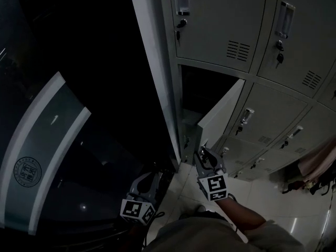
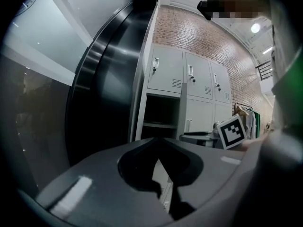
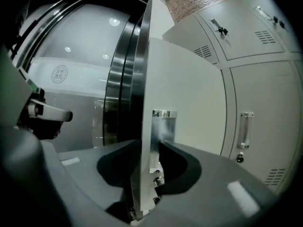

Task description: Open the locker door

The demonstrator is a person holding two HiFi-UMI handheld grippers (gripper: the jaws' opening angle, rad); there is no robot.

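Locker door (image 1: 220, 114): ajar, partway swung out.
Right gripper (image 3: 150, 145): pinching door edge.
Left gripper (image 2: 161, 141): closed, empty.
Remaining: wider swing, probably.

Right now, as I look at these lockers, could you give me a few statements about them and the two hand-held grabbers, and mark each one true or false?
1. The right gripper has its jaws on either side of the edge of the locker door. True.
2. That locker door is fully shut. False: it stands ajar, and the dark compartment shows behind it.
3. The left gripper holds a key. False: its jaws are together with nothing between them, and it hangs low, away from the lockers.
4. The top locker has vent slots in its door. True.
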